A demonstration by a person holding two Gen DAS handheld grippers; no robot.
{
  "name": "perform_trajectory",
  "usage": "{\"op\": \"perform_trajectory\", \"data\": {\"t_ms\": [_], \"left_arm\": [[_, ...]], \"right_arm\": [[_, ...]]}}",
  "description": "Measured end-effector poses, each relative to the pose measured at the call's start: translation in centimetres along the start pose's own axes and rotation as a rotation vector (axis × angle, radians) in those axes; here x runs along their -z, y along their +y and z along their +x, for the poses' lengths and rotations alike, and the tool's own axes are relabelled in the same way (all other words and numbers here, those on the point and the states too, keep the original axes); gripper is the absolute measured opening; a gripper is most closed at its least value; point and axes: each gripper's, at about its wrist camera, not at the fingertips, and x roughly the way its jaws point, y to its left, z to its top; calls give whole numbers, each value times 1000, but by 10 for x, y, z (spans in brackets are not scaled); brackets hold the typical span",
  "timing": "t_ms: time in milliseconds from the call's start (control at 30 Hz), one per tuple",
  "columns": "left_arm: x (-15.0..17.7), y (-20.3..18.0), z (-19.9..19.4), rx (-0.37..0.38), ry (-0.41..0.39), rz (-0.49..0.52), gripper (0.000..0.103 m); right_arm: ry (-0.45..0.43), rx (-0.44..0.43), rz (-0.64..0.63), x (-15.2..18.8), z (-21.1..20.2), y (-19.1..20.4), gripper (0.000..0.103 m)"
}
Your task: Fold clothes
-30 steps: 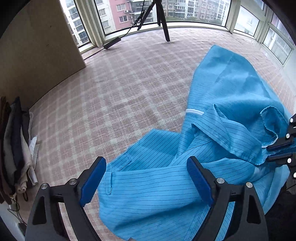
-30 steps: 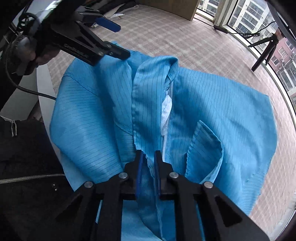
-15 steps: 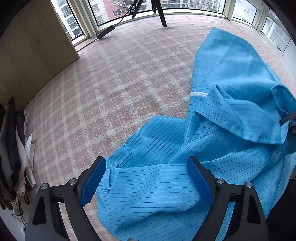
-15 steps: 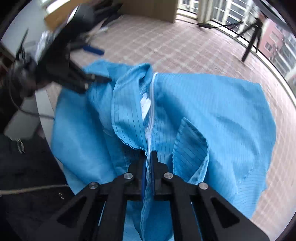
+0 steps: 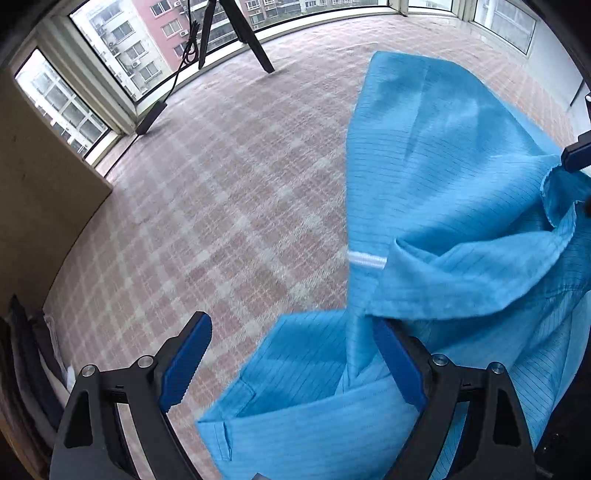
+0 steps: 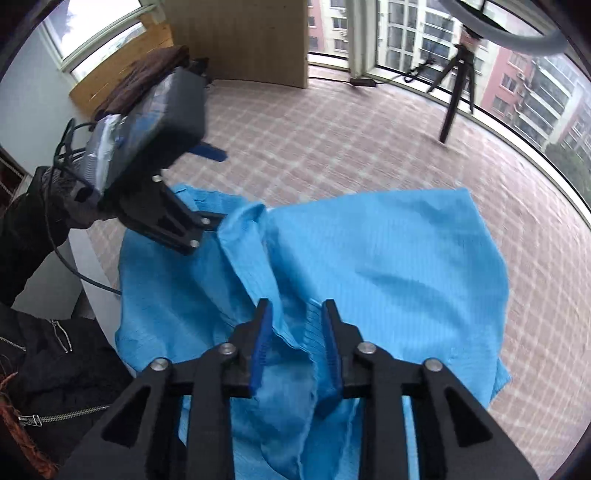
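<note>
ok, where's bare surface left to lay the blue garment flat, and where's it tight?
Free: the checked surface between the blue garment, the windows and the tripod. Also the strip beyond the garment's far edge in the right view. Tight: the pile of clothes at the left edge, and the near side, where the left gripper and right gripper hang.

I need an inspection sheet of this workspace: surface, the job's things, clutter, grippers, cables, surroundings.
Surface: checked pink cloth, mostly bare.
Job's things: blue coat, rumpled, unfolded.
Clutter: clothes pile at the far edge.
Grippers: left hand-held gripper open over the coat; right hand-held gripper opening, fabric between its jaws.
Cables: black cable at the left gripper; another by the tripod.
Surroundings: windows, buildings outside.
</note>
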Motion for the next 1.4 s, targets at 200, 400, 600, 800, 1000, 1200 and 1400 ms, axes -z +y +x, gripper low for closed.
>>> {"op": "perform_trajectory", "data": {"t_ms": [200, 400, 600, 800, 1000, 1200, 1400], "left_arm": [[-16, 21, -11, 17, -44, -13, 89], [-5, 36, 1, 58, -21, -46, 89], [-7, 44, 0, 88, -32, -41, 89], [-36, 20, -32, 107, -105, 116, 96], [-77, -37, -38, 114, -149, 350, 97], [-81, -51, -36, 112, -121, 368, 96], [-35, -40, -34, 228, -72, 332, 96]], "right_arm": [[17, 25, -205, -40, 44, 49, 44], [41, 31, -256, -72, 92, 47, 36], [111, -164, -98, -86, 95, 23, 5], [60, -565, 312, -50, 51, -17, 3], [34, -449, 552, 37, 25, -50, 4], [38, -142, 483, 58, 4, -45, 12], [50, -59, 269, 4, 13, -32, 50]]}}
